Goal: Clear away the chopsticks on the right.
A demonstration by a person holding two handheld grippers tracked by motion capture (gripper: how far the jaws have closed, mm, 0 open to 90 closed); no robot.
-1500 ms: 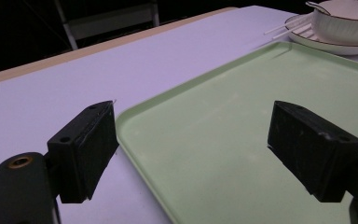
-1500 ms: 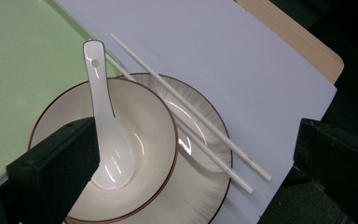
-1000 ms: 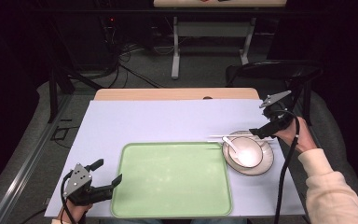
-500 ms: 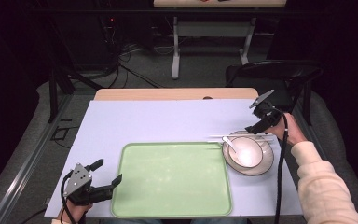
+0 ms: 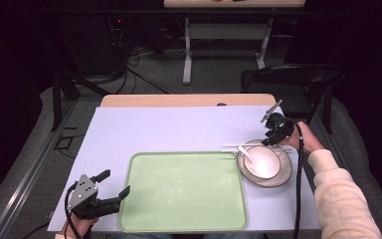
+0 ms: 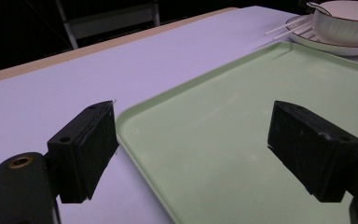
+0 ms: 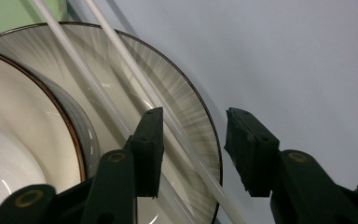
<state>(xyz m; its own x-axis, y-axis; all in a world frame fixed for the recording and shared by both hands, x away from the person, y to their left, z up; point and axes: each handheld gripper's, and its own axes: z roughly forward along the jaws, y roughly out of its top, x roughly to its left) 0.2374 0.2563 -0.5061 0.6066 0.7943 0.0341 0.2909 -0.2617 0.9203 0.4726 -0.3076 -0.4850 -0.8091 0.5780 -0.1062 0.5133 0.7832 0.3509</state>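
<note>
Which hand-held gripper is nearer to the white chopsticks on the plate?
The right hand-held gripper: its jaws straddle one of the chopsticks over the plate rim, and have just been closing. The left hand-held gripper is across the green tray.

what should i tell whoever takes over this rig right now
Right gripper: low over the plate, fingers have just been closing around one of the two white chopsticks lying across the plate's rim; they do not press on it yet.
Left gripper: open, holding nothing, over the near left corner of the green tray.
Bowl with a spoon sits on the plate, right of the tray.
Done: nothing lifted yet.
Left: probably finish the grasp, then lift the chopstick.
</note>
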